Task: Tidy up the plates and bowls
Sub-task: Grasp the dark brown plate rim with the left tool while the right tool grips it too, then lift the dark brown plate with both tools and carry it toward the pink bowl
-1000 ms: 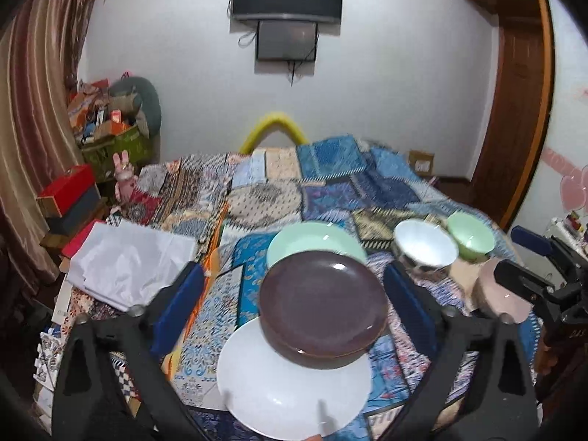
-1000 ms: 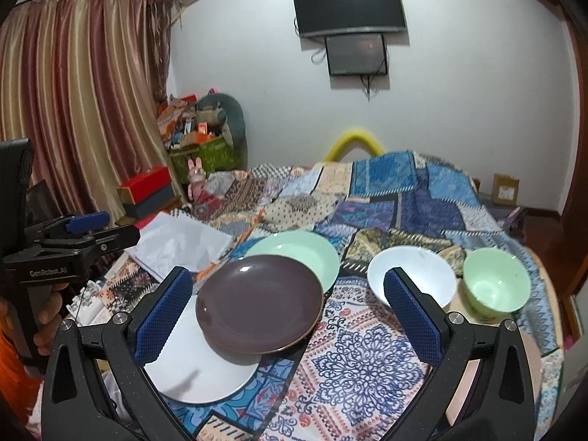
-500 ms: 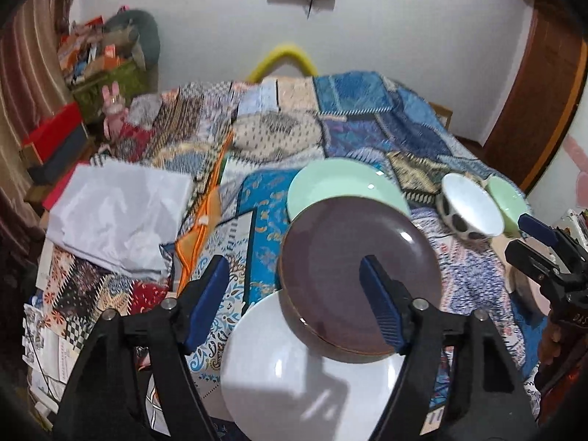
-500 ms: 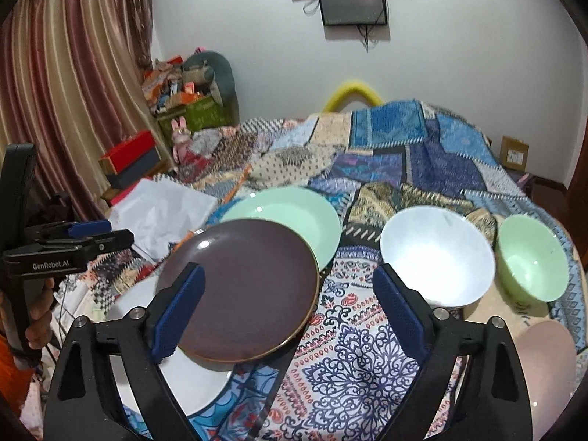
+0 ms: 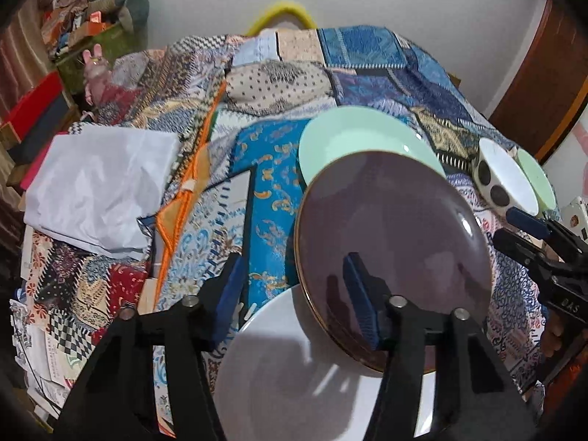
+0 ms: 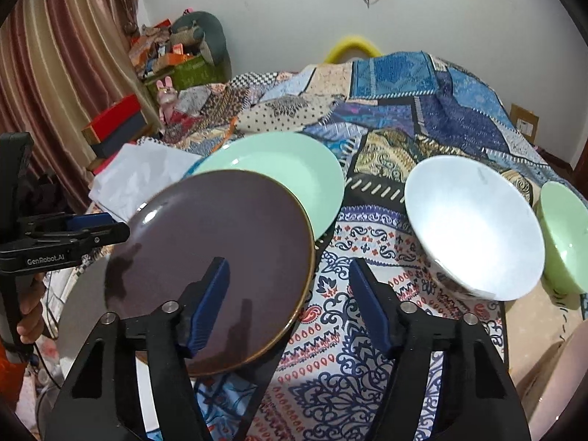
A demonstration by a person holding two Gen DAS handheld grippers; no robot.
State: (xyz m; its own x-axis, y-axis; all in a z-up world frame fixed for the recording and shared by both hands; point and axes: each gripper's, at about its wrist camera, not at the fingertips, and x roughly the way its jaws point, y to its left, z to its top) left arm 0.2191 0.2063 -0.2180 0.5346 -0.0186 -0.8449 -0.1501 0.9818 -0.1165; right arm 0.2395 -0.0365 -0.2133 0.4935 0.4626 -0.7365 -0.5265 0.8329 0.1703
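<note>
A dark brown plate lies tilted on the patchwork cloth. It overlaps a mint plate behind it and a white plate in front. My left gripper is closing, its jaws astride the brown plate's left rim, pads not touching. My right gripper is closing too, astride the right rim with the pads clear of it. A white bowl with black spots outside and a green bowl stand to the right.
Crumpled white paper lies left of the plates. A pale pink dish sits at the near right. Red boxes, a curtain and a heap of clutter line the left side. A hand holds the left gripper's handle.
Both grippers have dropped and come in close over the brown plate, tipping further downward. Their jaws have narrowed a good deal. The plates and bowls have not shifted.
</note>
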